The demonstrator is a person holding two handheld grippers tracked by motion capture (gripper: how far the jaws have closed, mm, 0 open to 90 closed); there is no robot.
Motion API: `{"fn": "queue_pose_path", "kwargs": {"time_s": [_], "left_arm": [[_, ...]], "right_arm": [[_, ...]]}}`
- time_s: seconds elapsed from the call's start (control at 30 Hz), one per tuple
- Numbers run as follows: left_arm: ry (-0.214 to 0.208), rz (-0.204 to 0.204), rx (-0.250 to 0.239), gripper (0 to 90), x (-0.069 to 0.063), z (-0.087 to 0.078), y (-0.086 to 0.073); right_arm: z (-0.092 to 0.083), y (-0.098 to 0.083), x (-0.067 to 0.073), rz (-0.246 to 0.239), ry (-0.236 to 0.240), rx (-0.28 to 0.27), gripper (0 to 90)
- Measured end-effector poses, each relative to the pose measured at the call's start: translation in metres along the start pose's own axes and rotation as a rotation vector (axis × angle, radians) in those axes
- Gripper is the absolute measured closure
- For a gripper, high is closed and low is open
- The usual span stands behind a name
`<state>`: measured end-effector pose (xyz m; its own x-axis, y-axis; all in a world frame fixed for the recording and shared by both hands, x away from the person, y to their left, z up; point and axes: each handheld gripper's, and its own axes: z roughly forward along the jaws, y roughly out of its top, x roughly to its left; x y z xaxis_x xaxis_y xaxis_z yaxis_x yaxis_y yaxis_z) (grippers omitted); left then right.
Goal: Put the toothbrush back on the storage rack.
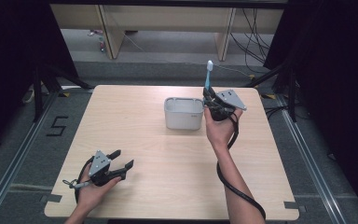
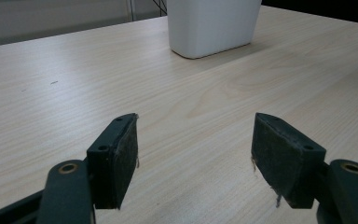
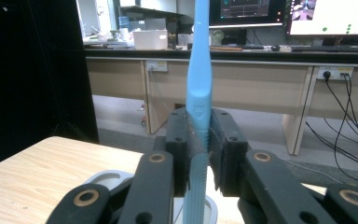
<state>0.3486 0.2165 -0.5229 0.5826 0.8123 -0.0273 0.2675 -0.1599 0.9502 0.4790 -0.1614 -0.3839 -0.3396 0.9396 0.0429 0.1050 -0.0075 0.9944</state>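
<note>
A blue toothbrush (image 1: 209, 74) with a white head stands upright, and my right gripper (image 1: 209, 97) is shut on its handle just right of a white tub (image 1: 183, 113). In the right gripper view the toothbrush (image 3: 199, 84) rises between the two pressed pads (image 3: 186, 140), with the tub's rim (image 3: 103, 179) below them. My left gripper (image 1: 122, 158) rests low over the table's near left part, open with nothing between its fingers. Its view shows both pads (image 2: 121, 154) wide apart over bare wood, the white tub (image 2: 212, 25) standing farther off.
The light wooden table (image 1: 168, 158) has black curtains at both sides. Desk legs and cables stand on the floor beyond its far edge. A black cable (image 1: 235, 186) trails along the right forearm.
</note>
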Motion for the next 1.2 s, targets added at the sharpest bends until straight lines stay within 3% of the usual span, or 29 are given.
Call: {"fn": "queue_pose_path", "kwargs": {"time_s": [0.8, 0.87, 0.93, 1.2], "left_arm": [[-0.003, -0.001, 0.002, 31.3, 0.000, 0.000, 0.000], [-0.005, -0.001, 0.001, 31.3, 0.001, 0.000, 0.000], [-0.005, -0.002, 0.001, 31.3, 0.001, 0.000, 0.000], [-0.007, -0.002, 0.001, 31.2, 0.001, 0.000, 0.000]], "right_arm": [[0.017, -0.006, 0.005, 0.004, 0.011, 0.033, 78.8], [0.018, -0.006, 0.004, -0.018, 0.005, 0.028, 78.8], [0.018, -0.007, 0.005, 0.005, 0.008, 0.041, 78.8], [0.021, -0.008, 0.003, -0.014, 0.005, 0.043, 78.8]]}}
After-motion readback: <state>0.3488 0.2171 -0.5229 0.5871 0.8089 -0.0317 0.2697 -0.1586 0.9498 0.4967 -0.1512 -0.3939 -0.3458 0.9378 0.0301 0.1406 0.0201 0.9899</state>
